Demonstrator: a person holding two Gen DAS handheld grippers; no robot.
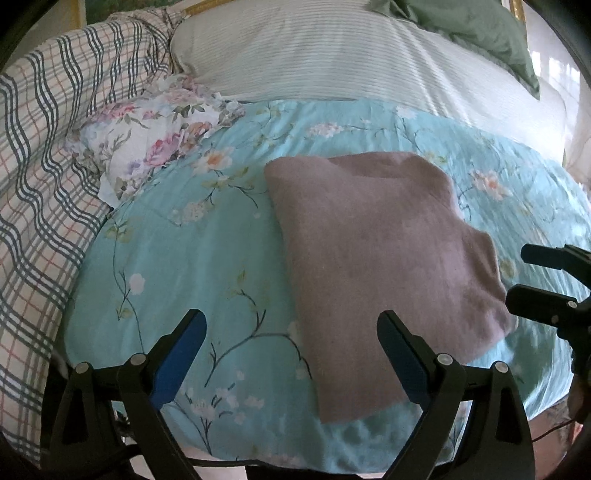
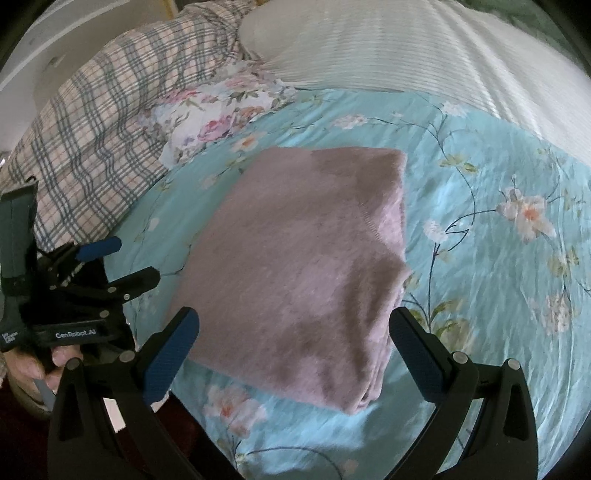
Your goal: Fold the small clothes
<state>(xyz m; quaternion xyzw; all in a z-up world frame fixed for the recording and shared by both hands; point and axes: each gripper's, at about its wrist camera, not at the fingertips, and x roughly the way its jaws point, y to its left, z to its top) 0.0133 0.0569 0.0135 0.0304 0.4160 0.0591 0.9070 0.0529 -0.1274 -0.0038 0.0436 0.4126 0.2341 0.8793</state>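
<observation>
A mauve fuzzy garment [image 1: 373,266] lies folded into a thick rectangle on the turquoise floral bedspread [image 1: 177,258]. In the right wrist view the same folded garment [image 2: 295,258] shows stacked layers at its near right corner. My left gripper [image 1: 291,332] hovers open over the garment's near left edge, nothing between its fingers. My right gripper [image 2: 295,332] is open too, just above the garment's near edge. From the left wrist view, the right gripper [image 1: 532,277] sits beside the garment's right edge. The left gripper [image 2: 122,258] appears at the garment's left side.
A crumpled white rose-print cloth [image 1: 147,140] lies at the back left. A plaid blanket [image 1: 48,166] is bunched along the left. A white striped pillow [image 1: 332,55] and a green cloth [image 1: 480,33] lie behind. A hand [image 2: 44,373] holds the left gripper's handle.
</observation>
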